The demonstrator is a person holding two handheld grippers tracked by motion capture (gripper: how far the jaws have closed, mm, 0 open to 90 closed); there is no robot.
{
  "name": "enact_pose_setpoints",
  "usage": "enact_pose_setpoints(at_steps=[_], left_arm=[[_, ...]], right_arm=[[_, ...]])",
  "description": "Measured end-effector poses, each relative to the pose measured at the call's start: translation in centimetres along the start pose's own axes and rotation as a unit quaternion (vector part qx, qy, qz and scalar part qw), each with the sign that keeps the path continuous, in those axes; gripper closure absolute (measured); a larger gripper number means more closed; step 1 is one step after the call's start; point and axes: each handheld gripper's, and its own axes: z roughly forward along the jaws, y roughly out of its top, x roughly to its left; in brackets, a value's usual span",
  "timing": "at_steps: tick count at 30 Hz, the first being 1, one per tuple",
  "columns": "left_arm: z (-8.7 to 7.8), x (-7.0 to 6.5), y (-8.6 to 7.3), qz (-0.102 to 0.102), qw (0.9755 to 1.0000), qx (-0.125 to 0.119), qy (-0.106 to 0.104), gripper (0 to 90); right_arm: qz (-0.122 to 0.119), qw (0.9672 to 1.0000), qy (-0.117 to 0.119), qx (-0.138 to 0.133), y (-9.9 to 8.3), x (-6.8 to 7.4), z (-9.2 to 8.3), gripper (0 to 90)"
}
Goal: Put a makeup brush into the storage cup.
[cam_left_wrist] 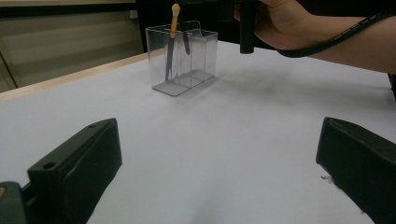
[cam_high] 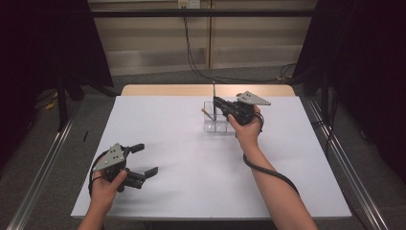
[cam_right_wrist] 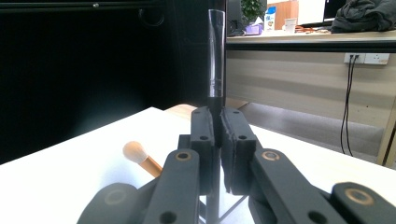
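1. High view:
   - Right gripper point(cam_high: 216, 104) at the far middle of the white table point(cam_high: 191, 153), directly over the clear organizer box point(cam_high: 214, 120).
   - Jaws clenched on a thin dark stick point(cam_high: 214, 91), upright, its top rising above the jaws and its lower part running down into the box.
   - Orange-tipped brush point(cam_high: 205, 112) leaning out at the left end of the box, just beside the gripped stick.
   - Left gripper point(cam_high: 146, 159) near the front left corner of the table, well apart from the box, jaws released with nothing between them.

2. Left gripper view:
   - Own two black jaws standing wide apart at the bottom corners, bare table surface between them.
   - Clear organizer box point(cam_left_wrist: 184, 60) farther off on the table, divided into compartments.
   - Orange-tipped brush point(cam_left_wrist: 174, 18) standing tilted in the left compartment, tip above the rim.
   - Dark shaft visible through the box wall beside the brush; same compartment or next one not determinable.
   - Right hand point(cam_left_wrist: 285, 21) above and to the right of the box.

3. Right gripper view:
   - Right gripper point(cam_right_wrist: 218, 140) jaws pressed together on the dark stick point(cam_right_wrist: 216, 56).
   - Stick upright, rising well above the jaw tips, upper section translucent.
   - Brush tip point(cam_right_wrist: 134, 153) low at the left, close beside the left jaw, not touching it.
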Motion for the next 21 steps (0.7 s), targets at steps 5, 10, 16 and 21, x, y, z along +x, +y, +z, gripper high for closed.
enact_pose_setpoints(at_steps=[5, 10, 16, 21], left_arm=[[0.05, 0.00, -0.02, -0.001, 1.0000, 0.002, -0.001, 0.2], [0.08, 0.00, -0.01, 0.000, 1.0000, 0.002, -0.001, 0.2], [0.07, 0.03, 0.00, 0.004, 1.0000, 0.003, 0.000, 0.2], [0.09, 0.02, 0.01, 0.003, 1.0000, 0.003, 0.000, 0.2]], right_arm=[[0.001, 1.0000, 0.001, 0.003, -0.05, -0.03, -0.14, 85.0], [0.002, 1.0000, 0.001, 0.003, -0.10, -0.06, -0.32, 84.9], [0.015, 0.9998, 0.012, 0.001, -0.06, -0.14, -0.51, 71.1], [0.026, 0.9995, 0.019, 0.004, -0.05, -0.09, -0.67, 49.2]])
